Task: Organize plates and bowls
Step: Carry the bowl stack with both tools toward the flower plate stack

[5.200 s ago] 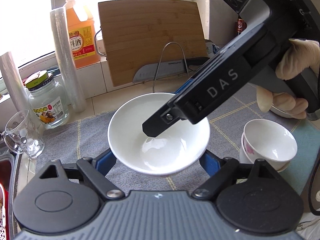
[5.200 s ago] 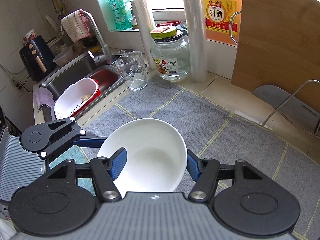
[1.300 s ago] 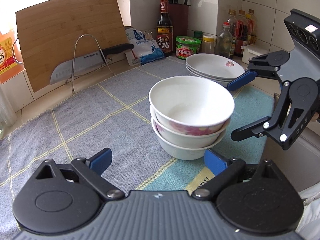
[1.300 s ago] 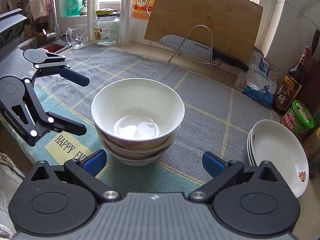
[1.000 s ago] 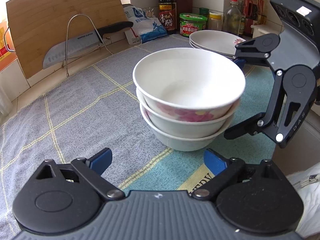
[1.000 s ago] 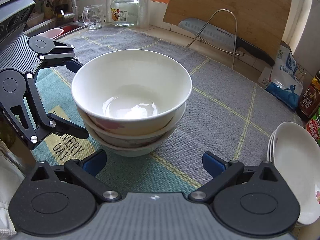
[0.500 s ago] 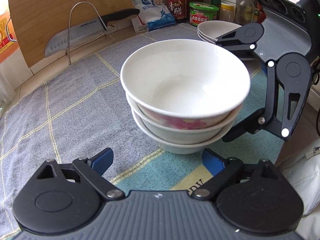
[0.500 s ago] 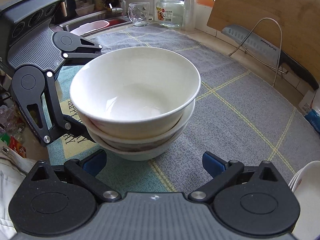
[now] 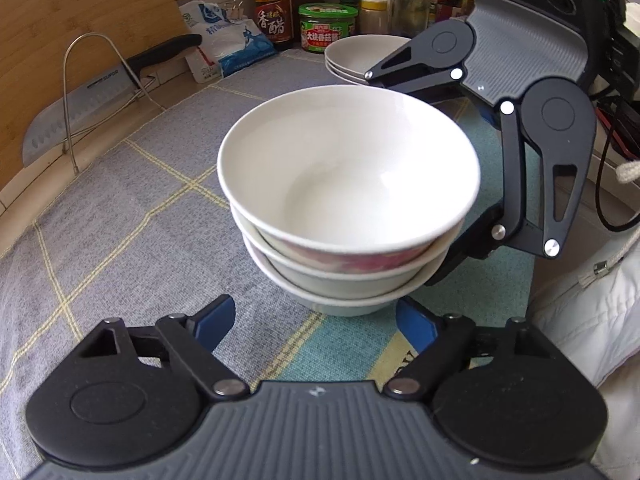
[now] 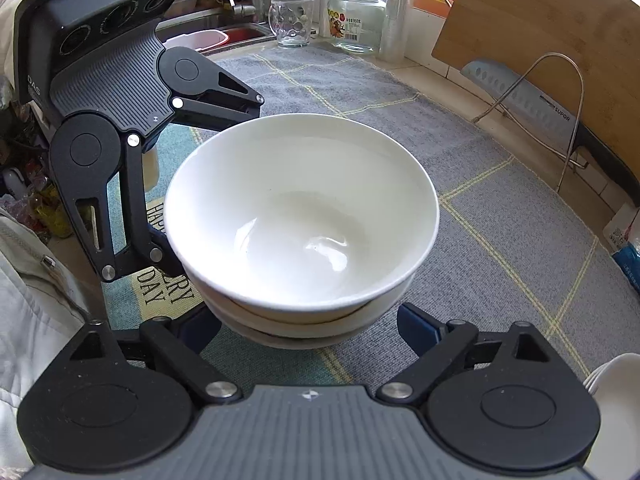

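A home kitchen. A tiled counter under a grey checked mat (image 10: 500,240) carries a bamboo cutting board (image 10: 540,28) and cleaver (image 10: 520,96) on a wire rack along its back edge. A vinegar bottle (image 9: 273,8) and condiment jars (image 9: 328,26) crowd one far corner; what looks like a sink (image 10: 224,36) lies at the other end.

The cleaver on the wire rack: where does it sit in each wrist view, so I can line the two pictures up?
Left wrist: the cleaver is at the far left, leaning against the cutting board, handle pointing right.
Right wrist: the cleaver is at the upper right, against the same board, handle running off toward the right edge.
Shared landmark: the stack of bowls fills the middle of both views.
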`<state>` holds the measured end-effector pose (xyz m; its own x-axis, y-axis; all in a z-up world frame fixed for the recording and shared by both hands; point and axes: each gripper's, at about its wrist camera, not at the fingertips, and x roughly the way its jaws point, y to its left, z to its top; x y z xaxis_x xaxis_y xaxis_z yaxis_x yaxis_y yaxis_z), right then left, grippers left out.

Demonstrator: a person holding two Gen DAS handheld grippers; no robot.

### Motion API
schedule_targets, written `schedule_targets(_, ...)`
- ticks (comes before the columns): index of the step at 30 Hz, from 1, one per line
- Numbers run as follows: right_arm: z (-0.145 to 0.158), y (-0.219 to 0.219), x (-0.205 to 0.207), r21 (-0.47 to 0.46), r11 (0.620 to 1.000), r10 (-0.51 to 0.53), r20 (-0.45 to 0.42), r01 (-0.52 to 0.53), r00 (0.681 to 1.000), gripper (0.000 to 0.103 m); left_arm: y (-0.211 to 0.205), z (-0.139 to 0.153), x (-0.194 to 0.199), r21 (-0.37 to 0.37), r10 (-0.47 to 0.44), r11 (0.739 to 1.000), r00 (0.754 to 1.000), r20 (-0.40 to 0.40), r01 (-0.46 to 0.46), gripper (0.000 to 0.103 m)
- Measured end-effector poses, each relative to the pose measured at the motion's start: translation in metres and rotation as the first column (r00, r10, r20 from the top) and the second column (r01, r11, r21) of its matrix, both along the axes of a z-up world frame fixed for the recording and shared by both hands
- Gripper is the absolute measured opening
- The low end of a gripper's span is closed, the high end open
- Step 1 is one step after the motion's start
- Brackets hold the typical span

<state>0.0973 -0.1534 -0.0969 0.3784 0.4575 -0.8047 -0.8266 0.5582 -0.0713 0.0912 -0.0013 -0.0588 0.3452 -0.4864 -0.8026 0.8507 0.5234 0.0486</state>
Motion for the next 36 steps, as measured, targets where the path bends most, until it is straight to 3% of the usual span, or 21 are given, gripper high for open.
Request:
schedule_targets(11, 0.004, 0.003, 0.000, -0.018, 1.000, 0.017, -0.020, -0.018, 1.000, 0.087, -0.005, 0.002, 0.006, -0.030, -0.150, 0.988, 0.989, -0.015, 0.149, 0.076)
schedule_targets(36, 0.003, 0.005, 0.012, -0.020, 0.997, 0.073, -0.089, -0.075, 0.993, 0.086, -0.009, 0.003, 0.027, -0.015, -0.271, 0.962, 0.957, -0.102, 0.271, 0.080)
